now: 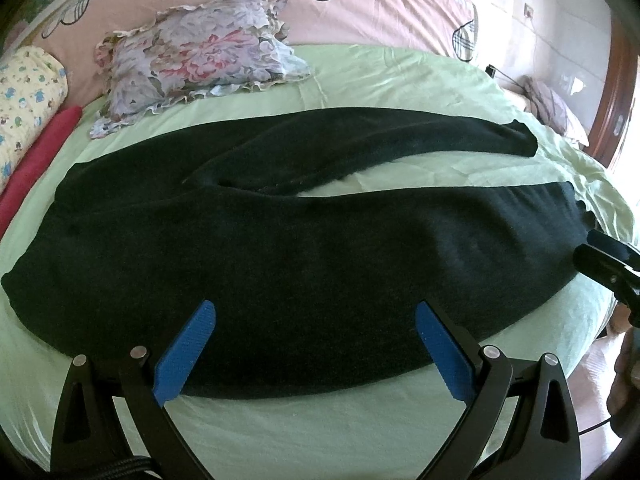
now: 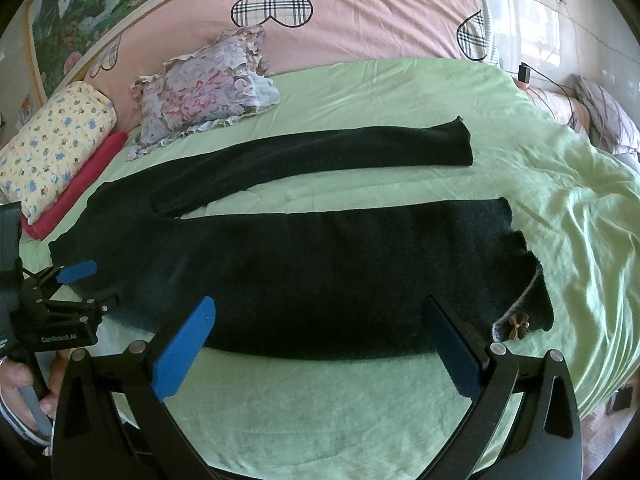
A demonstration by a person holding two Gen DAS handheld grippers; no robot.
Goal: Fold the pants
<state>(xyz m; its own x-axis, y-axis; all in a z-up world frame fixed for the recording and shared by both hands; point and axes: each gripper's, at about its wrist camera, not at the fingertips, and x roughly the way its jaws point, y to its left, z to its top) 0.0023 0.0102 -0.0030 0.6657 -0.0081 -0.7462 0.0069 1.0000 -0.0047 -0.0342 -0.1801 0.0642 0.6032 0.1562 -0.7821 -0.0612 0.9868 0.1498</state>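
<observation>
So from the left wrist cam, the left gripper (image 1: pixel 316 350) is spread wide over the black pants (image 1: pixel 280 248), laid flat on the green sheet (image 1: pixel 320 432). Right wrist cam: right gripper (image 2: pixel 320 346) also wide, gripping nothing, near the lower leg.

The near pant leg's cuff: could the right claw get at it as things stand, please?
Probably yes. The right claw is open, empty and just short of the black pants; the near cuff lies flat on the green sheet, uncovered.
</observation>
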